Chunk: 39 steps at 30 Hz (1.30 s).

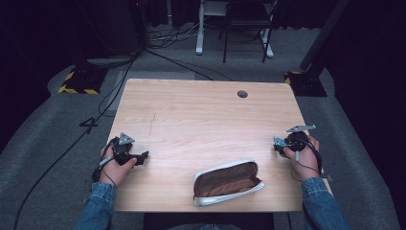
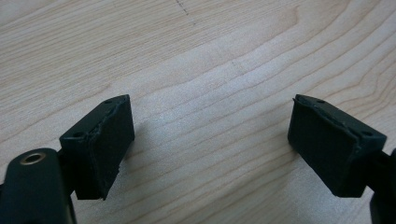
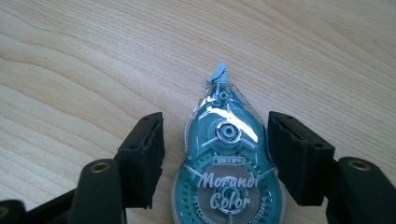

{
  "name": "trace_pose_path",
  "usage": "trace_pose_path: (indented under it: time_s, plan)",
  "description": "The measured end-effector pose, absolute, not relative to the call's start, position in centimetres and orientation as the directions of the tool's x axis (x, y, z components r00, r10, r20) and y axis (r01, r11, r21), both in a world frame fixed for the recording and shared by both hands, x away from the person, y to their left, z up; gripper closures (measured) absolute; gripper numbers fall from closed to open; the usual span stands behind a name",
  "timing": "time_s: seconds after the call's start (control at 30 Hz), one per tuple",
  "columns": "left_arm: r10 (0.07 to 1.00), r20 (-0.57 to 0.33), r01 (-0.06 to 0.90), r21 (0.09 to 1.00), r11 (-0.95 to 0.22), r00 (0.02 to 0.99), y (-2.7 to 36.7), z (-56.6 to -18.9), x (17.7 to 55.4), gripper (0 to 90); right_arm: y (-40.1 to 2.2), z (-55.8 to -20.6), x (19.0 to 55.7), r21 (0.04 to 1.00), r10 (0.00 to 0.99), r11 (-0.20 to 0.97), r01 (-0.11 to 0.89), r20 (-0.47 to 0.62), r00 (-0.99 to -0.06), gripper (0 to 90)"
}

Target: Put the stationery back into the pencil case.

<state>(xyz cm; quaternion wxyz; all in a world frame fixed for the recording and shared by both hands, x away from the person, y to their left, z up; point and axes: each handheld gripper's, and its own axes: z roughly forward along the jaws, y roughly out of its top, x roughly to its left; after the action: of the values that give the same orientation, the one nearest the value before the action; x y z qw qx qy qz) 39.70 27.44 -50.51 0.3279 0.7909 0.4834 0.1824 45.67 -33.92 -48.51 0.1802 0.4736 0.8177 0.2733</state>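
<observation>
Right claw point(image 3: 215, 154) spread wide around teal correction tape dispenser point(image 3: 227, 168) on bench point(image 1: 201, 115), pads not touching. Judged best: centre on casing (widest part) before closing. Left claw point(image 2: 210, 140) apart, empty. Open pencil case point(image 1: 227, 182) at near edge.

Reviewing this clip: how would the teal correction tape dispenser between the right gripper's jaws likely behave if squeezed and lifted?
The correction tape dispenser looks like a hard, glossy plastic shell, so probably stiff and light but somewhat slippery. Its curved, tapering sides may let it squirt forward from the open right gripper. Lying flat on the table, it seems unlikely to roll.

Wooden table point(image 1: 191, 110), open pouch point(image 1: 228, 182), correction tape point(image 3: 227, 177)
</observation>
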Motion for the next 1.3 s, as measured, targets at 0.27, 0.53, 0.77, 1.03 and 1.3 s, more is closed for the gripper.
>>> trace_pose_path:
  time_s: [0.27,0.53,0.77,1.03,1.3]
  plan:
    - [0.884,-0.03,0.645,0.695,-0.318,0.467,27.5,-50.5,39.7,14.9,-33.7,-47.8,46.7,0.528,0.883,0.4,0.749,-0.003,-0.469,40.3]
    - [0.884,-0.029,0.645,0.695,-0.317,0.466,27.4,-50.5,39.7,14.9,-33.1,-47.0,47.8,0.42,0.894,0.405,0.812,0.003,-0.448,46.0]
    - [0.884,-0.029,0.645,0.695,-0.318,0.467,27.5,-50.5,39.7,14.9,-32.7,-46.7,48.2,0.373,0.905,0.393,0.84,0.004,-0.425,50.0]
    - [0.883,-0.031,0.646,0.694,-0.318,0.468,27.5,-50.5,39.7,14.9,-32.7,-46.7,48.2,0.369,0.912,0.381,0.848,0.004,-0.411,50.3]
    - [0.884,-0.03,0.645,0.695,-0.317,0.467,27.5,-50.5,39.7,14.9,-33.0,-46.7,48.0,0.381,0.912,0.37,0.847,0.025,-0.41,50.5]
